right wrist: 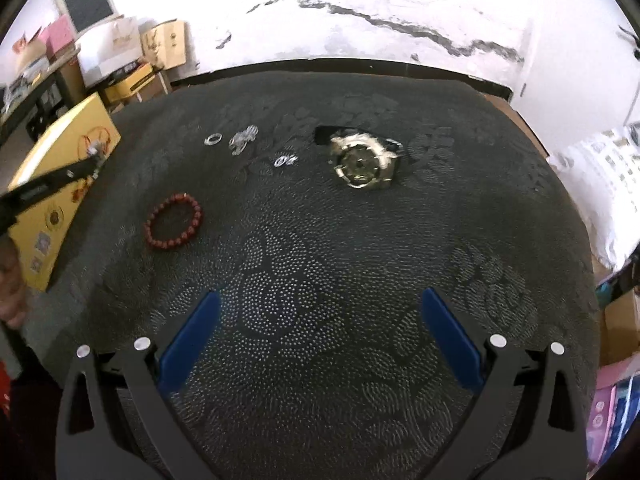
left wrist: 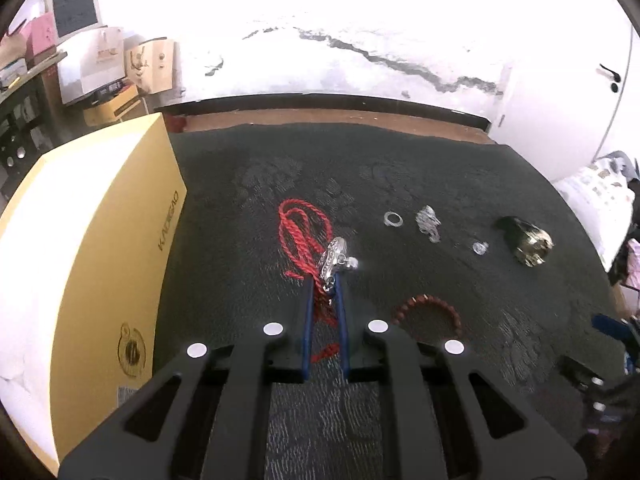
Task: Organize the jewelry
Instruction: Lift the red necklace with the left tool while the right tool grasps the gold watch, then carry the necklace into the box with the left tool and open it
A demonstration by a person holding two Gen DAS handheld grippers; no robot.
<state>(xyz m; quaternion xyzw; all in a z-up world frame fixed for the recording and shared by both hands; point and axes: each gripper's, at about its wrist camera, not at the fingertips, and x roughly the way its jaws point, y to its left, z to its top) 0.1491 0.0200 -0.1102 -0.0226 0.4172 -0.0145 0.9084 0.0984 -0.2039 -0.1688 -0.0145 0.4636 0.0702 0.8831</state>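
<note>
The left gripper (left wrist: 325, 280) pinches a silver pendant (left wrist: 331, 263) on twisted red cord (left wrist: 301, 232) — lifted beside the smooth yellow box (left wrist: 116, 256). Right of the cord lie a bead bracelet (right wrist: 174, 221), rings (left wrist: 393, 219) and a metal watch (right wrist: 362, 158) on dotted cloth (right wrist: 320, 280). The right gripper (right wrist: 320, 308) gapes, holding nothing.

Both hand-held grippers share one build: matte black plastic frames with triangular cutouts and round silver screw heads. Left gripper (left wrist: 325, 286) carries slim blue finger pads (left wrist: 307, 320); right gripper (right wrist: 320, 298) has broader blue pads (right wrist: 188, 340).
</note>
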